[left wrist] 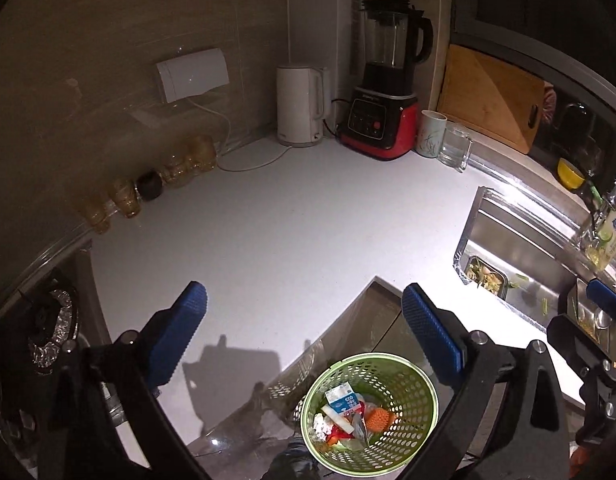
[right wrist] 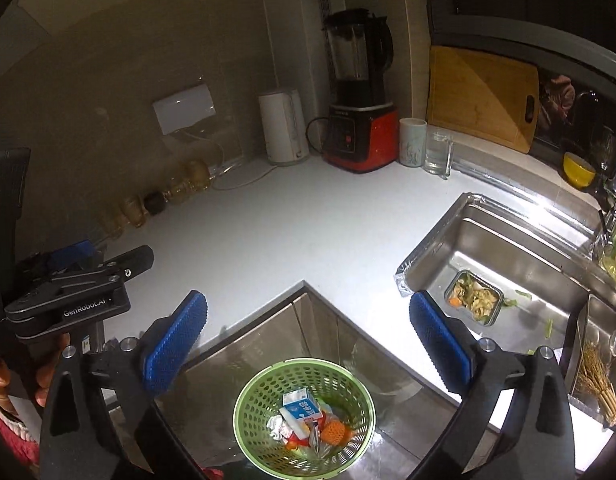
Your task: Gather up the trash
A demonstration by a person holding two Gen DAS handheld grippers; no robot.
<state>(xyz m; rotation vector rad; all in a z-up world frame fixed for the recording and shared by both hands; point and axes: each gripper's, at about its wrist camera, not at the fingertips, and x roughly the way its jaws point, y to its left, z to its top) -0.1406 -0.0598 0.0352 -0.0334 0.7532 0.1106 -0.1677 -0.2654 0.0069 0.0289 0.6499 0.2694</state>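
Both grippers hang above a white L-shaped worktop (right wrist: 268, 236), each with its blue-padded jaws spread wide and nothing between them: the left gripper (left wrist: 304, 328) and the right gripper (right wrist: 308, 340). Below, on the floor in the worktop's inner corner, stands a round green perforated plastic basket (right wrist: 264, 384) holding trash: a small blue-and-white carton (right wrist: 302, 404), crumpled paper and orange scraps. A steel sink (right wrist: 508, 252) lies to the right.

One basket (right wrist: 250, 396), one blender (right wrist: 358, 92), one kettle (right wrist: 282, 126), perhaps five bottles (right wrist: 184, 186).
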